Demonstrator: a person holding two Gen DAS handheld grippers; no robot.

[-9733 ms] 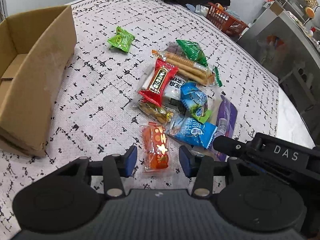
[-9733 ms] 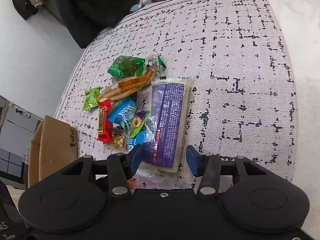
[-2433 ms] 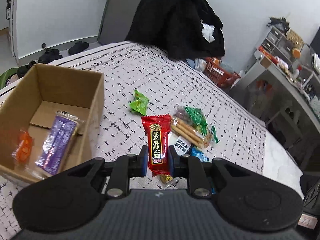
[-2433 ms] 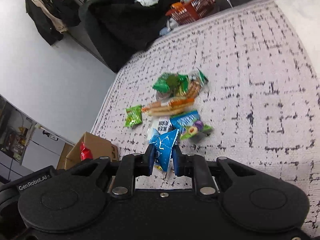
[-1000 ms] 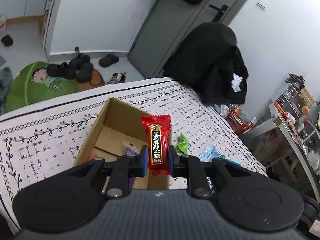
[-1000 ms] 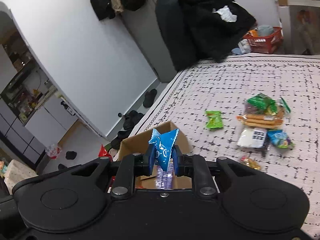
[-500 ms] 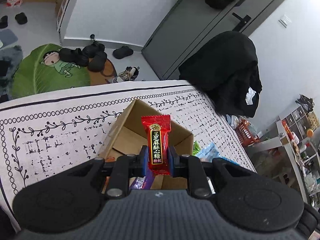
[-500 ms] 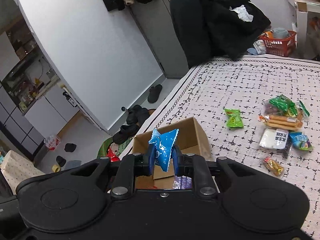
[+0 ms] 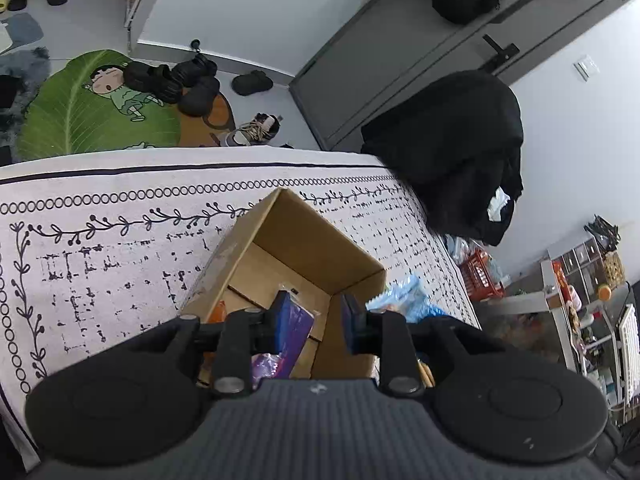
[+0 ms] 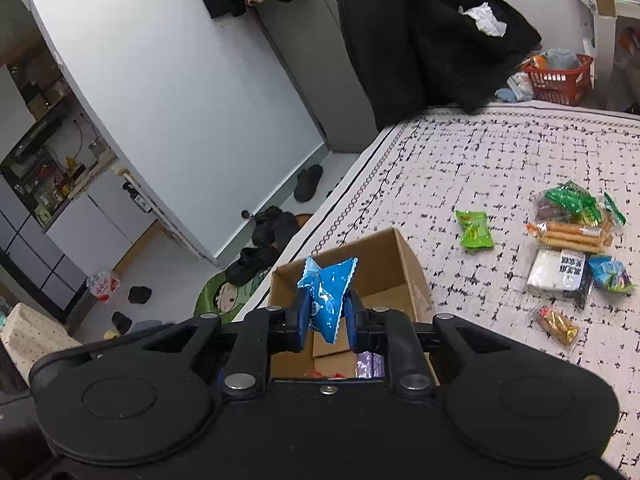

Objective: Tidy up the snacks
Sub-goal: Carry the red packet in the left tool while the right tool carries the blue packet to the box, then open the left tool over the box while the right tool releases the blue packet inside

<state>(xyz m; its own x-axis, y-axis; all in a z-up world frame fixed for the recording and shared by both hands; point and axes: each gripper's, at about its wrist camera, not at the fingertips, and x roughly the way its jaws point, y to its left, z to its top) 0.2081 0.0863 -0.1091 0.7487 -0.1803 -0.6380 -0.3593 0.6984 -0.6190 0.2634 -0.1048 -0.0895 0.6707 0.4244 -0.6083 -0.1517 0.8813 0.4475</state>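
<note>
Surface is a bed (image 10: 500, 152) with a patterned cover; the box (image 9: 320, 240) sits near its edge, open top, both tools over it

Step in hand: dropping snacks into the box, two at once

Left tool (image 9: 313, 322): jaws have just been opening, now part open with nothing between them. The red pack it carried half a second ago is gone from the pads; a red scrap (image 10: 326, 374) shows low in the box in the right view, so the red pack has probably landed inside. A purple pack (image 9: 294, 322) and an orange one (image 9: 218, 312) lie on the box floor

Right tool (image 10: 326, 312): almost fully closed, pinching the blue pack (image 10: 326, 298) by its middle, ends flaring above and below the pads. It hangs over the box opening, near the front wall

Next move, as a judgement: right tool opens to let the blue pack fall clear of the walls, then both go back to the pile

Left on the bed, well apart from the box: green pack (image 10: 474, 230), stick biscuits (image 10: 572, 234), white pack (image 10: 558, 272), small blue pack (image 10: 608, 274), amber candy (image 10: 558, 324), dark green pack (image 10: 572, 200). Roughly a third done, six to go
</note>
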